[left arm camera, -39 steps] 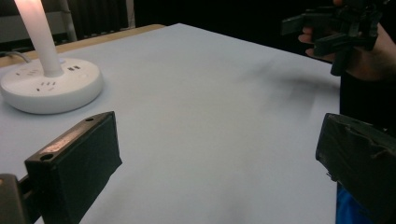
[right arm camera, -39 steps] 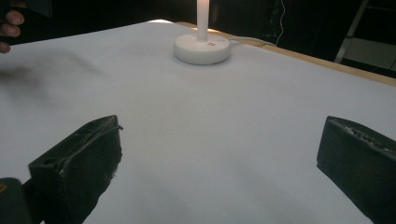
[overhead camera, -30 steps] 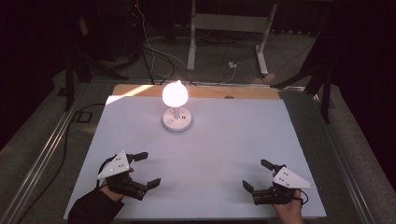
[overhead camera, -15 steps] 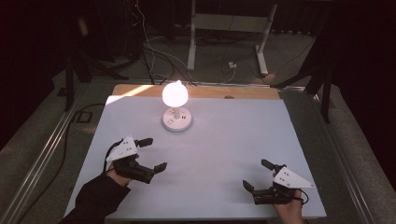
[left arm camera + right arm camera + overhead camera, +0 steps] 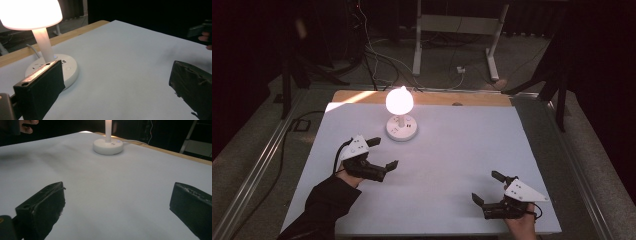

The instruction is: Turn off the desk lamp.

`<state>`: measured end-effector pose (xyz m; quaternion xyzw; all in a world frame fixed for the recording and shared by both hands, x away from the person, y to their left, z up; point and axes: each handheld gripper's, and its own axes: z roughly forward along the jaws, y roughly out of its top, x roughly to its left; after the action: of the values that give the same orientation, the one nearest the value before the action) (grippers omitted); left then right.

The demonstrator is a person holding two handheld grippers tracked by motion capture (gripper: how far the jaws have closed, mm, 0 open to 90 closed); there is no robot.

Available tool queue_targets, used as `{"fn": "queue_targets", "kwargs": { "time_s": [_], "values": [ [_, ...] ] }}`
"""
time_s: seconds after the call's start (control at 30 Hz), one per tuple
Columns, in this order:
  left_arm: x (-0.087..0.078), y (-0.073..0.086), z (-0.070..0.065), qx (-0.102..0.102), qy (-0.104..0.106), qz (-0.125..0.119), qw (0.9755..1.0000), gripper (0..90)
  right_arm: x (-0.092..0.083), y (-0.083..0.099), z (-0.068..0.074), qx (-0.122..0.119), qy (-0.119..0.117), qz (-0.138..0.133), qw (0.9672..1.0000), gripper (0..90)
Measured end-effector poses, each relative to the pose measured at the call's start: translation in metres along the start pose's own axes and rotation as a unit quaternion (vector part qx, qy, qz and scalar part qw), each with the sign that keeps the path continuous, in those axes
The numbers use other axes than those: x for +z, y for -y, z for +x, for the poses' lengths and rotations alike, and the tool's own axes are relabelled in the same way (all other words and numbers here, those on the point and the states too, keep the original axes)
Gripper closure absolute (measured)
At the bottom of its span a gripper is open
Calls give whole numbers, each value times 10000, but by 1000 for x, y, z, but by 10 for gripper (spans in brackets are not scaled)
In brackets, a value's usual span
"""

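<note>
Bare white table (image 5: 452, 155), only obstacle the lit lamp (image 5: 401, 117) at back.

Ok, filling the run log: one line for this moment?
lamp: lit, far side | left gripper: open, near lamp | right gripper: open, near edge

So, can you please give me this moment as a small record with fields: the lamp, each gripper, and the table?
lamp: white table lamp, switched on, upright on its round base, at the far middle of the table
left gripper: left gripper, open, holding nothing, close to the lamp base on its near side
right gripper: right gripper, open, holding nothing, near the front right corner
table: white surface with a wooden strip along the far edge
</note>
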<state>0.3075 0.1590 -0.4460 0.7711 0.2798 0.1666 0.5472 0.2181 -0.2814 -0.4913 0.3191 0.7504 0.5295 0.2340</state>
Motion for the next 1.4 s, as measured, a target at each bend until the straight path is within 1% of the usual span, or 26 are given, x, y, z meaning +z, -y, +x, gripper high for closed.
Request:
{"fn": "queue_targets", "kwargs": {
  "time_s": [0.07,0.1,0.13,0.17,0.2,0.23,0.27,0.3,0.33,0.4,0.43,0.47,0.57,0.7,0.77,0.8,0.83,0.9,0.93,1.07,1.17,1.27,1.3,1.4],
  "values": [
    [2,-1,1,2,-37,-16,10000,6,0,0,0,2,-1,1,10000,0],
    [7,-2,1,-19,-120,-32,9999,6,0,0,0,4,-6,-4,10000,0],
    [9,-3,2,-23,-152,-50,9999,5,0,0,0,2,-6,-5,10000,0],
    [9,-3,2,-23,-152,-50,9999,5,0,0,0,5,-8,0,10000,0],
    [14,-4,2,-21,-205,-32,9998,6,0,0,0,5,-9,-1,10000,0],
    [14,-4,2,-21,-205,-32,9998,6,0,0,0,3,-5,0,10000,0],
    [19,-5,2,-9,-281,-41,9996,6,0,0,0,5,-6,2,10000,0],
    [19,-5,2,-9,-281,-41,9996,6,0,0,0,7,-6,1,10000,0],
    [24,-6,3,-44,-350,-53,9994,6,0,0,0,6,-10,-2,10000,0],
    [29,-6,5,-81,-419,-34,9991,6,0,0,0,6,-11,0,10000,0],
    [29,-6,5,-81,-419,-34,9991,6,0,0,0,6,-11,0,10000,0],
    [34,-5,6,-123,-466,-52,9988,6,0,0,0,8,-15,-3,10000,0],
    [39,-4,8,-157,-505,-56,9986,6,0,0,0,9,-18,-4,10000,0],
    [49,-2,10,-204,-593,31,9980,6,0,0,-1,20,-32,1,10000,0],
    [54,-1,12,-232,-651,30,9976,12,0,0,-1,22,-36,-3,10000,0],
    [58,-1,14,-248,-731,47,9970,13,0,0,0,22,-34,-5,10000,0],
    [58,-1,14,-248,-731,47,9970,12,0,0,0,18,-30,-8,10000,0],
    [62,-1,17,-315,-756,61,9966,12,0,0,0,27,-33,-11,10000,0],
    [66,-1,18,-311,-820,87,9961,13,0,0,-1,23,-35,-10,10000,0],
    [71,-1,20,-353,-868,121,9955,13,0,0,-1,33,-39,-9,10000,0],
    [77,-1,25,-461,-912,176,9946,13,0,0,-1,24,-45,-6,10000,0],
    [80,-1,28,-519,-926,224,9941,14,0,0,-1,33,-44,-12,10000,0],
    [82,0,30,-519,-980,240,9935,23,0,0,-1,38,-47,-14,10000,0],
    [85,0,33,-556,-1024,256,9929,32,0,0,-1,40,-47,-13,10000,0]
  ]
}}
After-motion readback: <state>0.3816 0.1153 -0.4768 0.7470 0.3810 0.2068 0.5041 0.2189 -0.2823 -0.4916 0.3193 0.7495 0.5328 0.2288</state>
